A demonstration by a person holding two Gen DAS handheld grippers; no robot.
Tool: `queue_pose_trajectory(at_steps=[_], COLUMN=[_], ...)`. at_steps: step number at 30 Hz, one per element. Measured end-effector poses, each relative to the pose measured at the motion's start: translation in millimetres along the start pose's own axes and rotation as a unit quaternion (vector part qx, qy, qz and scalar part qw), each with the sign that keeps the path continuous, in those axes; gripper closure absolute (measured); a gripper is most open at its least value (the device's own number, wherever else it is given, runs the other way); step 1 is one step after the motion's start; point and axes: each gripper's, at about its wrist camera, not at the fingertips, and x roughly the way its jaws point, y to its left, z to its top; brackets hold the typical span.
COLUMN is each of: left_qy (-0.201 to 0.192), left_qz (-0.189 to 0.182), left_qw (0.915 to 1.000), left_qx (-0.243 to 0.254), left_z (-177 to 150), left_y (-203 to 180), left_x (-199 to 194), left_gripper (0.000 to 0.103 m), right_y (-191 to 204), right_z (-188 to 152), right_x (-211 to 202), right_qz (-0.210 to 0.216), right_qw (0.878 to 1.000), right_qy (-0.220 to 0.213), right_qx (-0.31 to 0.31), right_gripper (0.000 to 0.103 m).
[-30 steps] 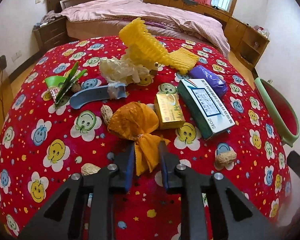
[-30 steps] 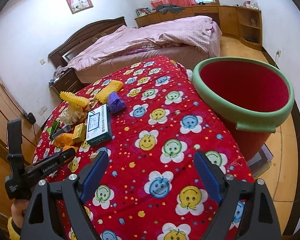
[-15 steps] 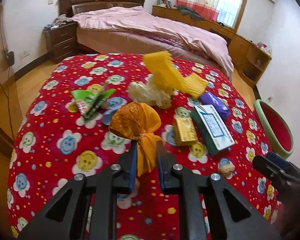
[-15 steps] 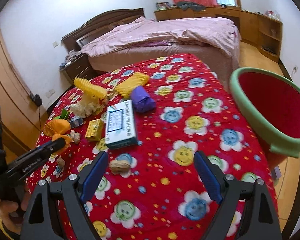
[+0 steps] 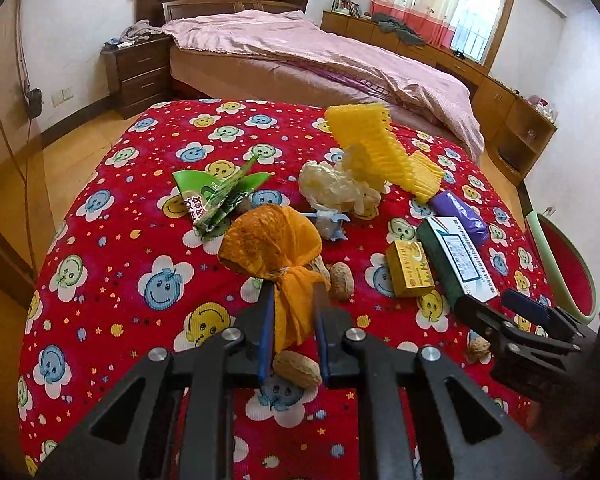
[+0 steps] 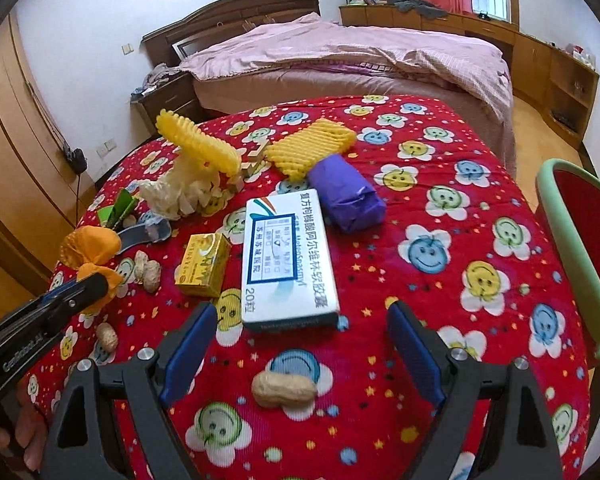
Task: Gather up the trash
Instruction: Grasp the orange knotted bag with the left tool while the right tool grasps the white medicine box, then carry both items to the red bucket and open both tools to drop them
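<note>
Trash litters the red smiley-patterned bench (image 6: 440,216), and the left claw (image 5: 291,312) is pinched shut on the twisted tail of an orange mesh bag (image 5: 274,246), whose puffed head stands above the cloth near the bench's left edge. The netting looks light and soft, so a grip on the gathered neck seems the sound place; the loose head would likely just squash and slip. The right claw (image 6: 300,346) hovers wide open and holds nothing, just short of a white medicine box (image 6: 286,258) lying flat at the bench's middle. That carton looks stiff, light and smooth, best taken across its narrow width. Beside it lie a small yellow box (image 6: 202,265), a purple wrapped packet (image 6: 346,196), yellow foam netting (image 6: 310,148), a crumpled white bag (image 6: 176,194), a green wrapper (image 5: 220,196) and scattered peanuts (image 6: 283,390). The red bin with a green rim (image 6: 568,248) waits off the bench's right edge.
</note>
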Motion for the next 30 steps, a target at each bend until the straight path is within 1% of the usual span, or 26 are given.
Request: queue_pose_trajectory(at_steps=[1, 3, 4, 5, 10, 15, 22, 30], left_qy=[0.000, 0.001, 0.001, 0.001, -0.003, -0.014, -0.030, -0.039], left_qz=[-0.001, -0.002, -0.003, -0.003, -0.006, -0.012, -0.031, -0.061], left_qw=[1.0000, 1.0000, 1.0000, 1.0000, 1.0000, 0.9998, 0.9988, 0.9963], left_qx=[0.000, 0.001, 0.002, 0.002, 0.005, 0.011, 0.024, 0.047], left_z=[-0.2, -0.5, -0.6, -0.7, -1.3, -2.0, -2.3, -2.7], left_y=[-0.3, -1.2, -1.9, -2.5, -6.3, -12.2, -27.0, -55.0], left_x=[0.4, 1.2, 1.2, 1.2, -4.8, -17.9, -39.3, -58.1], left_gripper=[0.086, 0.086, 0.085, 0.086, 0.085, 0.085, 0.086, 0.086], right_y=[0.3, -0.1, -0.4, 0.0, 0.7, -2.7, -18.7, -46.8], right_z=[0.8, 1.1, 1.3, 1.3, -1.8, -9.8, -21.8, -35.6], right_x=[2.1, 7.7, 8.9, 8.5, 4.4, -12.4, -51.0, -100.9], right_qz=[0.000, 0.000, -0.004, -0.011, 0.007, 0.019, 0.023, 0.007], right_qw=[1.000, 1.000, 1.000, 1.000, 1.000, 1.000, 0.998, 0.995], right_qy=[0.001, 0.006, 0.004, -0.001, 0.003, -0.007, -0.037, -0.077], right_qx=[0.000, 0.003, 0.002, -0.003, -0.005, 0.005, 0.036, 0.068], right_gripper=[0.022, 0.035, 0.037, 0.048, 0.049, 0.049, 0.049, 0.049])
